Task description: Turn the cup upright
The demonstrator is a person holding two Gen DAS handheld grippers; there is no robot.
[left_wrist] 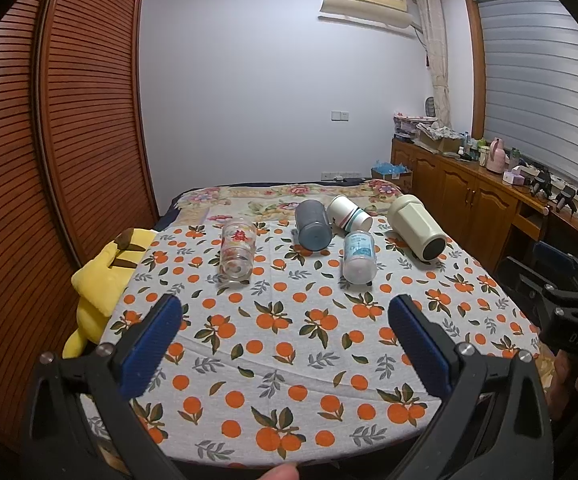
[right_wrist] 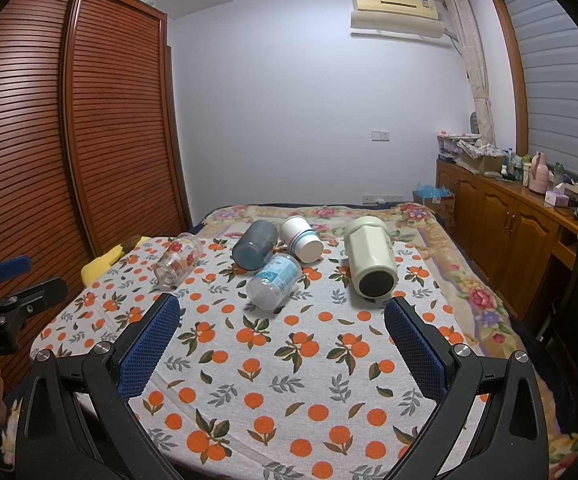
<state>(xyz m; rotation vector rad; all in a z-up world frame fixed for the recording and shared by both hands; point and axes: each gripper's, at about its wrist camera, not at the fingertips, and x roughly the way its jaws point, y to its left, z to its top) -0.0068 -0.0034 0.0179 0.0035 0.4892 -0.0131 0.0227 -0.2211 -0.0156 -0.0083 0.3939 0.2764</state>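
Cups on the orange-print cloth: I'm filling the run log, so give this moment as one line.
stage: start | five cups all lying on cloth | left gripper open | right gripper open | contact: none

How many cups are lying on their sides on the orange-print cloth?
5. Clear glass far left; grey cup at the back middle; white striped paper cup beside it; translucent blue-label cup in front; cream mug far right. None looks hidden.

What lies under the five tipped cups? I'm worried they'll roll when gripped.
An orange-print cloth lies under all five cups, over a floral blanket. What is beneath the cloth is covered.
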